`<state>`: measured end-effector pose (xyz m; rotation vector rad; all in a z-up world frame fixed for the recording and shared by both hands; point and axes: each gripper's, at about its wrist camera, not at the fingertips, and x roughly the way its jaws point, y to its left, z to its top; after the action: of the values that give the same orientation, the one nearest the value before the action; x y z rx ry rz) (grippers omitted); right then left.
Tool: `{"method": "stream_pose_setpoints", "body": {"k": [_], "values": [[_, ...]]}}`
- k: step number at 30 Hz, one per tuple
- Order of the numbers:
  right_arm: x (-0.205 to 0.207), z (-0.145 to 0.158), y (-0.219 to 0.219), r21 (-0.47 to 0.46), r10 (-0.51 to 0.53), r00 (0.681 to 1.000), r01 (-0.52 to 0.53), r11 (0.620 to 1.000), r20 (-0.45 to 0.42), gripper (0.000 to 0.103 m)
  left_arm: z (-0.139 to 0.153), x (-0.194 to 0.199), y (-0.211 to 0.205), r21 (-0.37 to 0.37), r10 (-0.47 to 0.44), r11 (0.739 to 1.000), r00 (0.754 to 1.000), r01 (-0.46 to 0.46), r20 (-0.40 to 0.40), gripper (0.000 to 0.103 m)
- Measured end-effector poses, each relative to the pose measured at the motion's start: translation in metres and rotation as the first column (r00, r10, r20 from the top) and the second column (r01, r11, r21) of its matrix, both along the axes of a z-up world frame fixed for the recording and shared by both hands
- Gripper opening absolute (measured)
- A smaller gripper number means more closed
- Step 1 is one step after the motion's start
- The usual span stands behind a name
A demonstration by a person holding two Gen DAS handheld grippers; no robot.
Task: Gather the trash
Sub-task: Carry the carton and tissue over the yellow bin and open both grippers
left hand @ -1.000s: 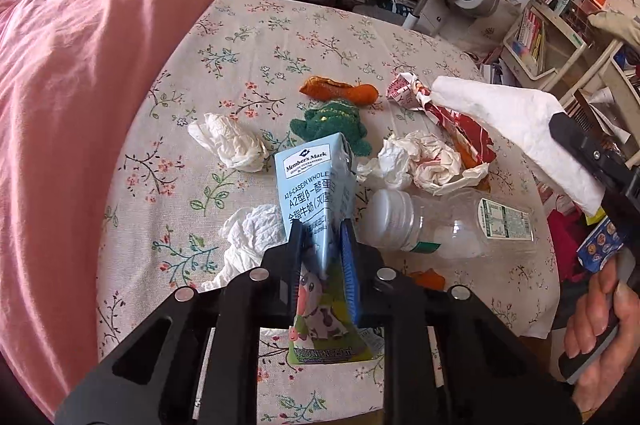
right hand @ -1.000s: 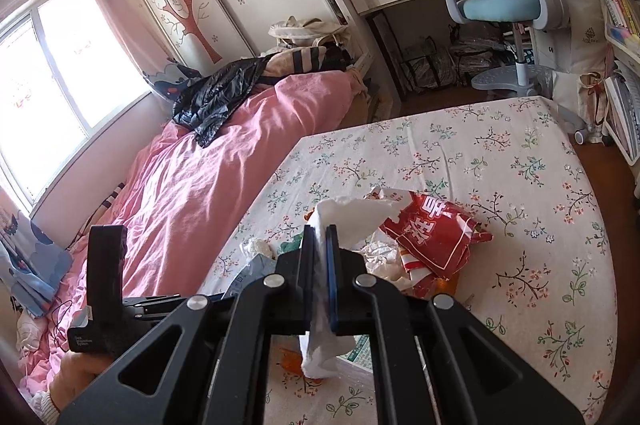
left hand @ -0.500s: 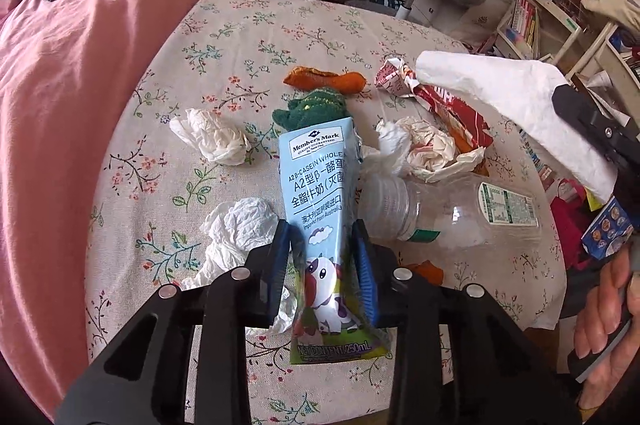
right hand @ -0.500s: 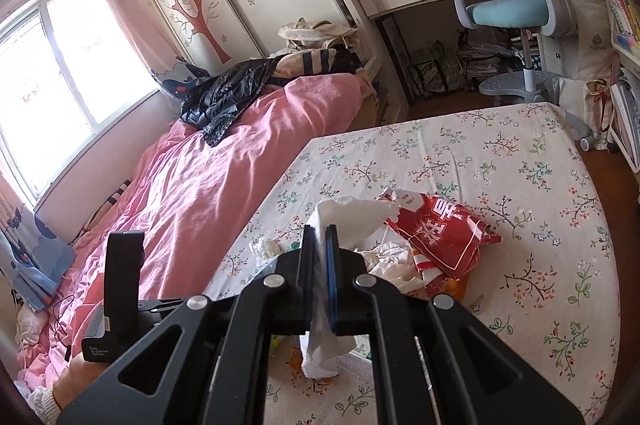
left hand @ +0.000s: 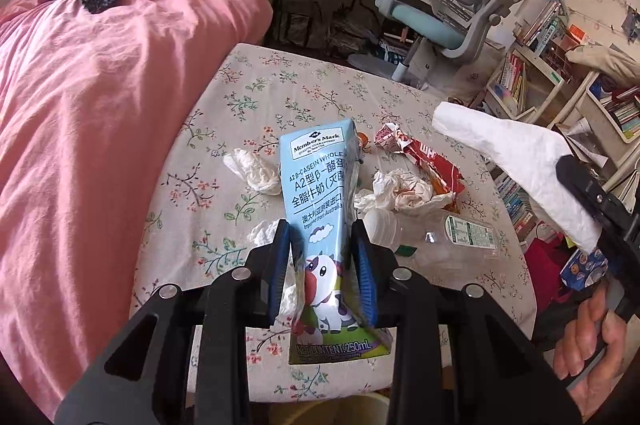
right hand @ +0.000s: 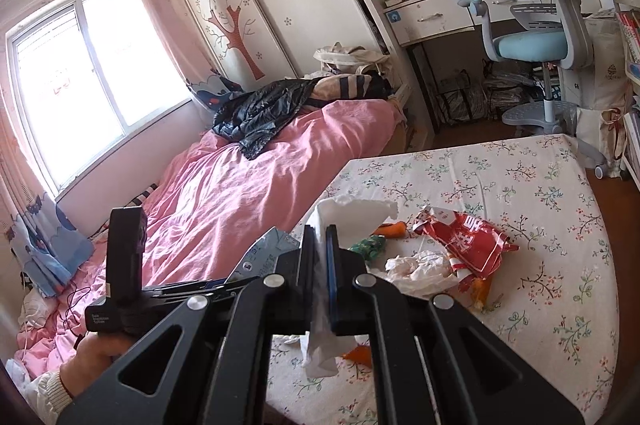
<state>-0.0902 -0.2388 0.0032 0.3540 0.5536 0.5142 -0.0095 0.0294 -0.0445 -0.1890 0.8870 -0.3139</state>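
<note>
My left gripper (left hand: 322, 245) is shut on a light blue milk carton (left hand: 318, 185) and holds it above the floral table (left hand: 280, 97). My right gripper (right hand: 320, 237) is shut on a white tissue (right hand: 352, 213), which also shows at the right of the left wrist view (left hand: 516, 153). On the table lie a red snack wrapper (right hand: 468, 241), crumpled tissues (left hand: 256, 171), a wad of paper (left hand: 404, 191) and a clear plastic bottle (left hand: 436, 237).
A pink bed (left hand: 100, 105) borders the table on the left. A green plush toy (right hand: 368, 247) and an orange toy (right hand: 392, 229) lie by the wrapper. A desk chair (right hand: 532, 25) and bookshelves (left hand: 532, 65) stand beyond the table.
My left gripper has lifted the milk carton up off the table and tilted back. My right gripper has kept its hold on the tissue and risen slightly.
</note>
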Motion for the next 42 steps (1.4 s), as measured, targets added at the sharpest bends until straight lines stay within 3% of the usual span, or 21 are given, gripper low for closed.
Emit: {"method": "stream_pose_setpoints", "body": {"k": [8, 12, 16, 21, 22, 23, 25, 26, 31, 33, 36, 39, 42], "values": [[-0.086, -0.006, 0.014, -0.005, 0.078, 0.996, -0.078, 0.997, -0.033, 0.007, 0.001, -0.049, 0.024, -0.029, 0.015, 0.999, 1.000, -0.015, 0.015, 0.030], [-0.120, -0.025, 0.034, -0.051, 0.150, 0.980, -0.157, 0.986, -0.128, 0.007, 0.000, -0.071, 0.026, -0.039, 0.001, 0.999, 1.000, 0.000, 0.021, 0.030], [-0.138, -0.064, 0.053, -0.094, 0.189, 0.942, -0.222, 0.971, -0.276, 0.007, -0.006, -0.091, 0.029, -0.044, -0.011, 0.999, 1.000, 0.011, 0.010, 0.030], [-0.141, -0.123, 0.067, -0.128, 0.192, 0.862, -0.281, 0.951, -0.468, 0.008, -0.014, -0.113, 0.025, -0.031, -0.035, 0.999, 0.999, 0.035, -0.007, 0.030], [-0.140, -0.129, 0.067, -0.141, 0.176, 0.854, -0.277, 0.950, -0.490, 0.013, -0.016, -0.117, 0.023, -0.027, -0.042, 0.999, 0.999, 0.042, -0.010, 0.030], [-0.139, -0.134, 0.065, -0.151, 0.153, 0.850, -0.262, 0.953, -0.504, 0.025, -0.018, -0.122, 0.021, -0.023, -0.049, 0.999, 0.999, 0.049, -0.015, 0.030], [-0.137, -0.133, 0.056, -0.152, 0.111, 0.863, -0.211, 0.966, -0.492, 0.047, -0.022, -0.131, 0.016, -0.012, -0.064, 0.998, 0.998, 0.064, -0.024, 0.030], [-0.137, -0.128, 0.051, -0.152, 0.087, 0.880, -0.177, 0.972, -0.467, 0.050, -0.023, -0.134, 0.012, -0.006, -0.073, 0.997, 0.997, 0.073, -0.030, 0.030], [-0.139, -0.111, 0.031, -0.117, 0.017, 0.925, -0.066, 0.991, -0.379, 0.051, -0.037, -0.155, -0.005, 0.031, -0.122, 0.992, 0.990, 0.125, -0.077, 0.030], [-0.141, -0.104, 0.022, -0.095, -0.016, 0.939, -0.018, 0.995, -0.343, 0.056, -0.045, -0.164, -0.013, 0.047, -0.147, 0.987, 0.984, 0.153, -0.104, 0.030], [-0.146, -0.091, 0.014, -0.068, -0.049, 0.952, 0.030, 0.997, -0.302, 0.060, -0.060, -0.178, -0.027, 0.069, -0.202, 0.974, 0.965, 0.216, -0.165, 0.031], [-0.152, -0.085, 0.011, -0.061, -0.070, 0.961, 0.056, 0.997, -0.268, 0.063, -0.078, -0.189, -0.040, 0.072, -0.264, 0.954, 0.932, 0.290, -0.248, 0.031], [-0.154, -0.084, 0.007, -0.052, -0.088, 0.961, 0.077, 0.996, -0.262, 0.063, -0.086, -0.196, -0.044, 0.111, -0.276, 0.942, 0.920, 0.316, -0.279, 0.033]]}}
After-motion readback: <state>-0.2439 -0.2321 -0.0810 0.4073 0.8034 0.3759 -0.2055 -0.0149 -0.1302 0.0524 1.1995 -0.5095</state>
